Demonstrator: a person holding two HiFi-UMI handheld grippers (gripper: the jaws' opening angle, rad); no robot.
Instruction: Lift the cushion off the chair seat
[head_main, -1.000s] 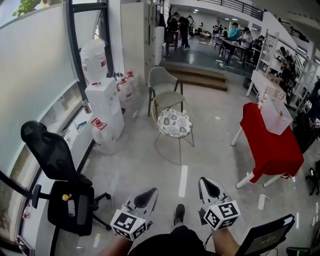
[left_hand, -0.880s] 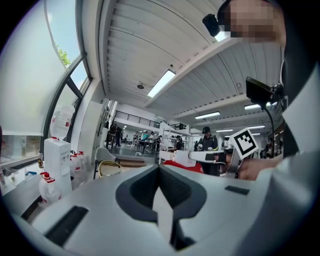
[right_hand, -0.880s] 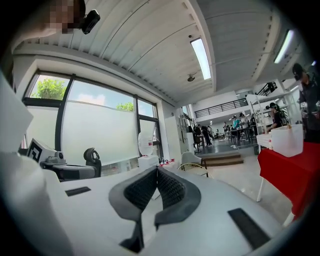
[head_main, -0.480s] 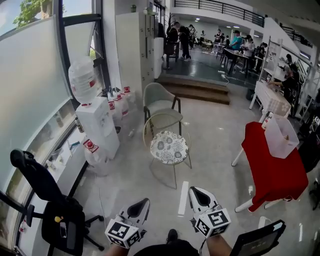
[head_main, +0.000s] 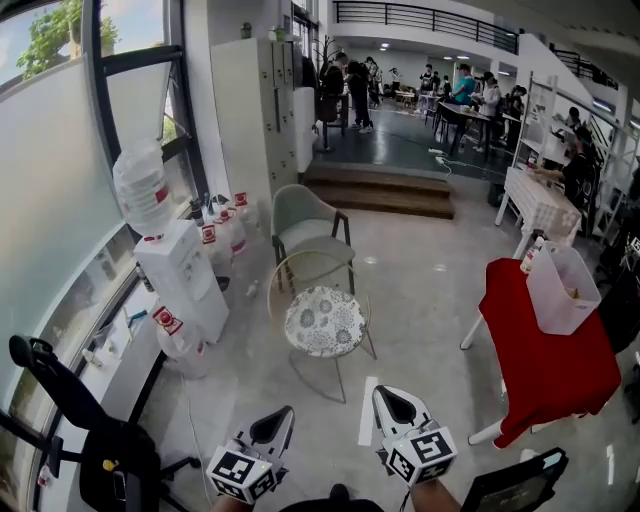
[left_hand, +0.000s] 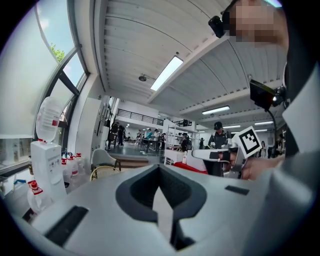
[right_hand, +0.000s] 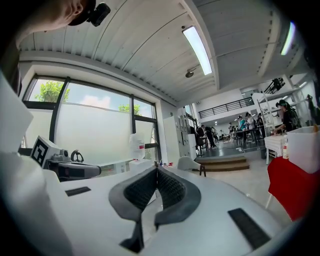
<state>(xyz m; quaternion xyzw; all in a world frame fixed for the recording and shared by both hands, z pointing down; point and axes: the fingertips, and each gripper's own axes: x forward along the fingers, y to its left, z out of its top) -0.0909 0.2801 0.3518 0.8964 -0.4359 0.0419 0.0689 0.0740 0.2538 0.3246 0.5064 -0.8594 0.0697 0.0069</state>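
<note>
A round white cushion with a grey flower print (head_main: 324, 321) lies on the seat of a thin gold wire chair (head_main: 283, 270) in the middle of the floor. Both grippers are low in the head view, well short of the chair and apart from it. My left gripper (head_main: 283, 411) is shut and holds nothing; its tips (left_hand: 159, 167) meet in the left gripper view. My right gripper (head_main: 380, 393) is also shut and empty, its pads closed together (right_hand: 157, 169). The wire chair's back (left_hand: 102, 171) shows just over the left gripper's body.
A grey-green armchair (head_main: 305, 225) stands behind the wire chair. At the left are a water dispenser (head_main: 170, 270), spare bottles and a black office chair (head_main: 90, 440). At the right stands a red-clothed table (head_main: 545, 350) with a clear bin (head_main: 558, 290). Steps (head_main: 380, 190) rise beyond.
The chair with the cushion has come nearer and lower in the head view. Both grippers have travelled forward together toward it and stayed shut.
</note>
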